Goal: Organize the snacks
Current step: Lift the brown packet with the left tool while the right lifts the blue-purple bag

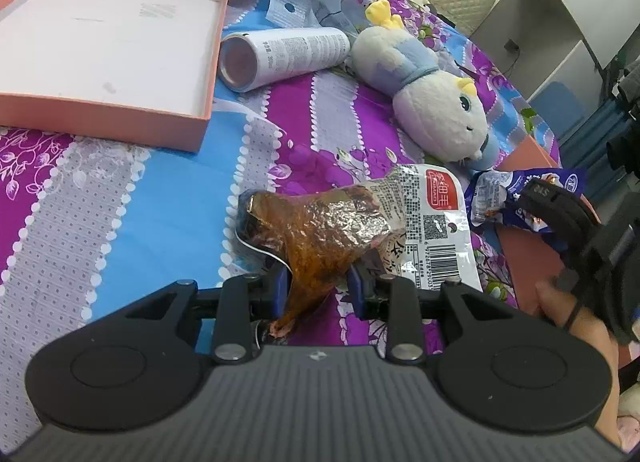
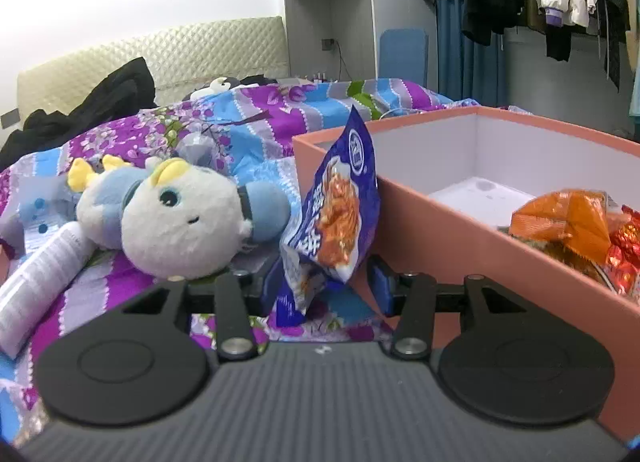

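the left tool (image 1: 320, 282) grips a vacuum-packed snack (image 1: 320, 226) with brown contents in crinkled clear wrap; its blue pads press on the narrow lower part of the pack, and the pack's white printed end with a barcode fans out to the right over the bed (image 1: 120, 198). the bed is covered in a purple, blue and grey flowered sheet. up and to the left lies a shallow pink box lid (image 1: 200, 102), white inside, with nothing in it. beside its right edge a white spray can (image 1: 288, 56) lies on its side, and just right of that a white and blue plush toy (image 1: 424, 90) lies on its back.

the right tool (image 2: 324, 286) has its jaws partly apart with a purple snack bag (image 2: 340, 202) standing upright between them. the bag's lower edge touches the left pad, while the right pad appears to stand a little clear of it, though the angle makes this hard to judge. the bag leans against the outer wall of a deeper pink box (image 2: 440, 230), which sits just right of the tool. inside that box, at its near right end, lie an orange snack packet (image 2: 568, 218) and a red foil packet (image 2: 624, 246). in the left wrist view the right tool shows at the right edge with the purple bag in front of it and a hand (image 1: 576, 314) below it.
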### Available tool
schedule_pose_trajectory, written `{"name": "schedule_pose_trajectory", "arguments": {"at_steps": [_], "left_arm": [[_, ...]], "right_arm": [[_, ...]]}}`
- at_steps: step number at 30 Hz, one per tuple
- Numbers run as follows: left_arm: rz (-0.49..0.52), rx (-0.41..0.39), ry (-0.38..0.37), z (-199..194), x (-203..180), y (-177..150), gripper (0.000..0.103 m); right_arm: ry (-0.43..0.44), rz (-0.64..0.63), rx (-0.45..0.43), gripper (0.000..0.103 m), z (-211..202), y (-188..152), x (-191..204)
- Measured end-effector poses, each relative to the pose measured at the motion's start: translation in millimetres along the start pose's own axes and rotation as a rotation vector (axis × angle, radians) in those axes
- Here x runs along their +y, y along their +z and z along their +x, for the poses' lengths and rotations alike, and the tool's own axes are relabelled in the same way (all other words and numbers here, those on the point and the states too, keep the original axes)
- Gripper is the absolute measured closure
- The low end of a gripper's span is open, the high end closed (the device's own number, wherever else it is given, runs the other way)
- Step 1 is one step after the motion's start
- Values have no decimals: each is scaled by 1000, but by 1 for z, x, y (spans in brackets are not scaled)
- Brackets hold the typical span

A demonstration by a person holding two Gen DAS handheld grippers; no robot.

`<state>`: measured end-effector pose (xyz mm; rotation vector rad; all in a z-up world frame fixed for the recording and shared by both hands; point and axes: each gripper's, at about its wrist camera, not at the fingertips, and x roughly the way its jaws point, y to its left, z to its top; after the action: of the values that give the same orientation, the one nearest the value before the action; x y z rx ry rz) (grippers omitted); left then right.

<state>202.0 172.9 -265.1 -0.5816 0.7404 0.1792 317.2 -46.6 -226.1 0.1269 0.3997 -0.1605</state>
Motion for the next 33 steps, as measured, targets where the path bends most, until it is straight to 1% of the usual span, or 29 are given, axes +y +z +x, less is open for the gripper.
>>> {"name": "schedule_pose_trajectory", "arguments": {"at_steps": [3,6,8,11,12,14,15,16,20,24,28,30,33], "left_arm": [[-1,-2,-1,1,1,1,68],[-1,-1,-2,1,1,1,68],[4,4,-1,2,1,1,68],[21,7,3,1,-1,1,68],[23,7,4,0,-2,2,68],[28,7,8,-1,-3,2,68],[28,7,9,-2,-4,1,68],[28,6,9,-4,-4,1,68],[9,21,-1,-9,-5,-2,68],[30,37,-9,-17,-9,-8,68],[25,70,-29,-32,-14,-16,68],[50,74,-17,-43,-21,-21,68],[63,72,-12,-59,-25,-25,68]], "right_arm": [[13,-24,0,55,8,3,3],[24,-56,1,60,15,7,6],[52,-82,25,62,23,9,7],[73,-107,47,67,30,10,8],[74,-105,53,75,31,11,7],[87,-102,59,77,32,14,3],[96,-105,62,84,32,14,2],[109,-109,67,85,30,15,1],[164,-122,87,86,13,17,-5],[218,-136,98,87,-14,17,-11],[288,-155,101,87,-41,26,-18],[315,-158,109,87,-52,31,-22],[360,-160,119,87,-73,40,-32]]}}
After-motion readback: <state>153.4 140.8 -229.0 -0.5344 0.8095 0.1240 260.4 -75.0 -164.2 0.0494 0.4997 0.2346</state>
